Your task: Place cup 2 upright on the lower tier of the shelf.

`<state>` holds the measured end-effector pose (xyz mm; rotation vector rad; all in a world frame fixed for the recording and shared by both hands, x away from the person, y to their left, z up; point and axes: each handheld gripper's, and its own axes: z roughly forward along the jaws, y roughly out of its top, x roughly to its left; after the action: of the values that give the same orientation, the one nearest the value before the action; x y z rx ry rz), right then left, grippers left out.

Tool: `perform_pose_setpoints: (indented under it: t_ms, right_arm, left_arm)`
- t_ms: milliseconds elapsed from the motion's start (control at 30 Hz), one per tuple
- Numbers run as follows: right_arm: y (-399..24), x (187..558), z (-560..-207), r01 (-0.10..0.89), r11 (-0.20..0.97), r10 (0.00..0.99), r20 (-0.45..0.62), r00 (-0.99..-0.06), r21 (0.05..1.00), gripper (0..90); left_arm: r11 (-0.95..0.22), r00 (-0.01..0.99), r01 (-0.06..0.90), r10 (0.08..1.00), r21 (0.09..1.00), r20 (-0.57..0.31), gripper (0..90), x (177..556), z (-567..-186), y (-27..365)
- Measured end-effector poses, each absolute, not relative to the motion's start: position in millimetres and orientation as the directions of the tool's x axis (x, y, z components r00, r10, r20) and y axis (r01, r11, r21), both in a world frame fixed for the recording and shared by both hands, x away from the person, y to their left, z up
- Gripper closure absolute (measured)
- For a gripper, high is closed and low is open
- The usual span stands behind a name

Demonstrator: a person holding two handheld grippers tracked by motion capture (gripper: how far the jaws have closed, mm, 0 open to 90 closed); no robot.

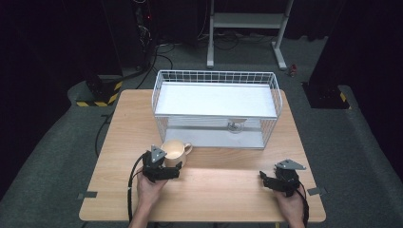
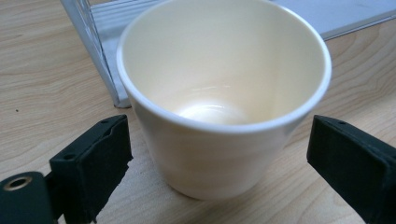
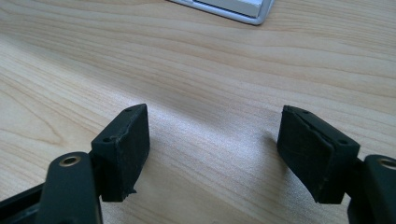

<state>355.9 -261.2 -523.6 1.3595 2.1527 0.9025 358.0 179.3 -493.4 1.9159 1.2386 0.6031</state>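
The cream cup (image 2: 224,100) stands upright on the counter (image 1: 223,190), left of the middle and a little nearer the front edge than the back, with its handle turned toward the right edge. It sits between the jaws of the left tongs (image 2: 219,154), which stand wide apart on either side of it; a gap shows between each pad and the cup's wall (so the cup rests on the wood by itself, not held). Seen from above, the left tongs (image 1: 164,166) lie just on the front side of the cup (image 1: 175,151). Just behind the cup stands a white wire basket (image 1: 216,76), which takes up the back half of the counter. The right tongs (image 3: 212,156) lie near the front right corner, well apart from the cup, jaws parted over bare wood with nothing between them.
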Motion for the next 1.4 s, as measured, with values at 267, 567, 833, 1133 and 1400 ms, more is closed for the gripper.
perform_pose_setpoints:
  t_ms: [267,567,833,1133,1400]
  right_arm:
    - [-261,356,-524,0.621,0.305,0.906,-0.019,-0.422,0.722,25.4]
    - [-261,356,-524,0.621,0.305,0.906,-0.020,-0.422,0.722,25.4]
    - [-261,356,-524,0.621,0.305,0.906,-0.019,-0.422,0.722,25.4]
    - [-261,356,-524,0.621,0.305,0.906,-0.019,-0.422,0.722,25.4]
    - [-261,356,-524,0.621,0.305,0.906,-0.020,-0.422,0.722,25.4]
  left_arm:
    - [-0.231,0.410,0.548,0.912,0.804,-0.018,7.0,364,-497,178]
    - [-0.243,0.408,0.547,0.913,0.801,-0.002,7.1,370,-499,171]
    - [-0.252,0.402,0.541,0.916,0.802,0.017,7.9,375,-499,168]
    - [-0.302,0.402,0.541,0.913,0.785,0.075,7.7,376,-499,163]
    - [-0.305,0.397,0.540,0.914,0.785,0.082,7.4,376,-501,161]
